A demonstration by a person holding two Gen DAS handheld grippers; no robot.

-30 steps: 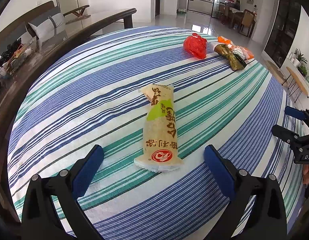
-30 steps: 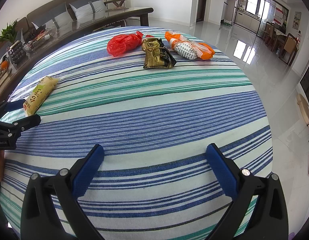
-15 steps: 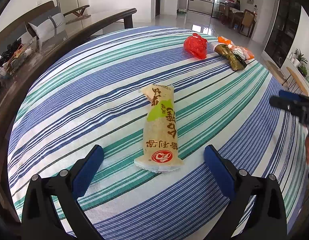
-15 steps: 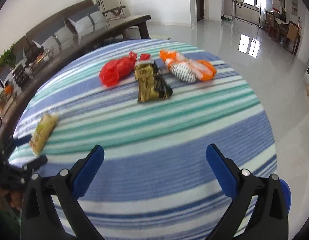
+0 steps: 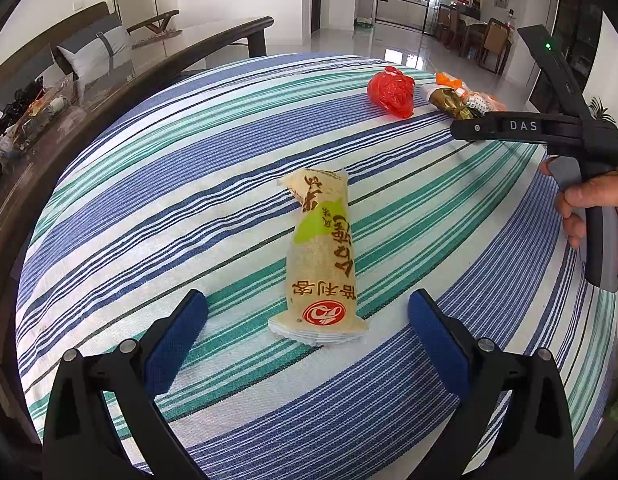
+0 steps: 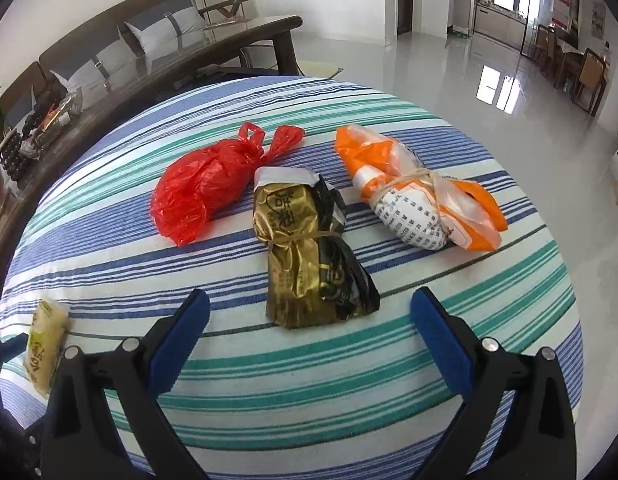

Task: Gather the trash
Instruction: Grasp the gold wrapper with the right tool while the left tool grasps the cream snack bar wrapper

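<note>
A long yellow-green snack wrapper (image 5: 323, 256) lies on the striped tablecloth (image 5: 149, 200), its near end between the fingers of my open left gripper (image 5: 307, 328). Farther back sit a red plastic bag (image 5: 391, 92) and a gold-black packet (image 5: 449, 102). In the right wrist view my right gripper (image 6: 309, 328) stands open just short of the gold-black packet (image 6: 313, 256), with the red bag (image 6: 209, 192) to its left and an orange-white bundle (image 6: 421, 204) to its right. The wrapper (image 6: 45, 344) shows at the far left edge there. Neither gripper holds anything.
A person's hand (image 5: 589, 204) holds the right gripper's handle at the right of the left wrist view. A dark wooden bench with cushions (image 6: 157, 44) runs behind the table. The table's far edge drops to a glossy tiled floor (image 6: 449, 80).
The right gripper has swept forward and across the table, from the near edge to just before the gold-black packet. The left gripper and the wrapper have stayed put.
</note>
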